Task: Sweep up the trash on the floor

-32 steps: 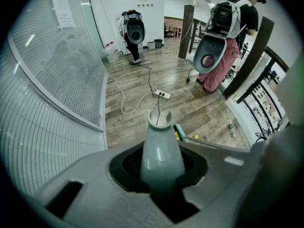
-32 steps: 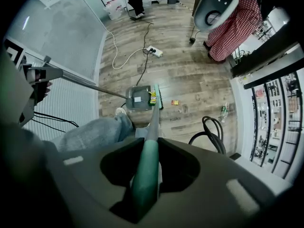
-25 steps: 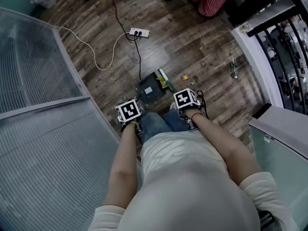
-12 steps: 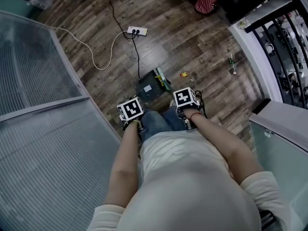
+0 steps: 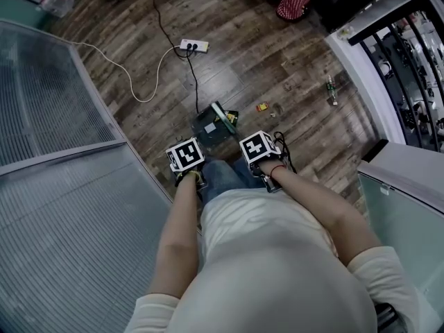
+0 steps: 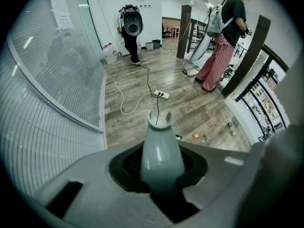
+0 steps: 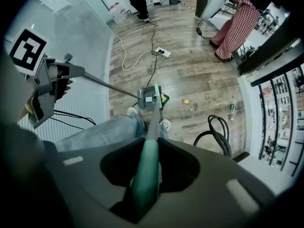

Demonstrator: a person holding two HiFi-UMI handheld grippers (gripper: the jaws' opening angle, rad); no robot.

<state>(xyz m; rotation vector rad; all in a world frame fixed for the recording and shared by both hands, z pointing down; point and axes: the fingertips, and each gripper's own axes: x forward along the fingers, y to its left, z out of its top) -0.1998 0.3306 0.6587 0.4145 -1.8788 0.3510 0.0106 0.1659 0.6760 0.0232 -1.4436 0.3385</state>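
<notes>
My left gripper [image 5: 186,157] is shut on the grey dustpan handle [image 6: 159,141], whose thin rod runs down to the dark dustpan [image 5: 209,126] on the wood floor by my feet. My right gripper [image 5: 258,148] is shut on the green broom handle [image 7: 146,167]; its shaft reaches down to the broom head [image 7: 155,95] at the dustpan [image 7: 146,99]. A green-yellow packet [image 5: 232,117] lies at the dustpan's right edge. A small yellow-red wrapper [image 5: 262,107] lies further right, and a small bottle [image 5: 331,89] near the white wall base.
A white power strip [image 5: 193,46] with black and white cables lies ahead. Frosted glass partition [image 5: 62,186] on the left, white ledge and black railing [image 5: 388,96] on the right. A person in red checked trousers [image 6: 216,56] stands ahead. A black cable loop [image 7: 216,134] hangs by my right gripper.
My right gripper has shifted a little left, toward the left one, with the broom. The dustpan stays about where it was and the packet now lies at its edge.
</notes>
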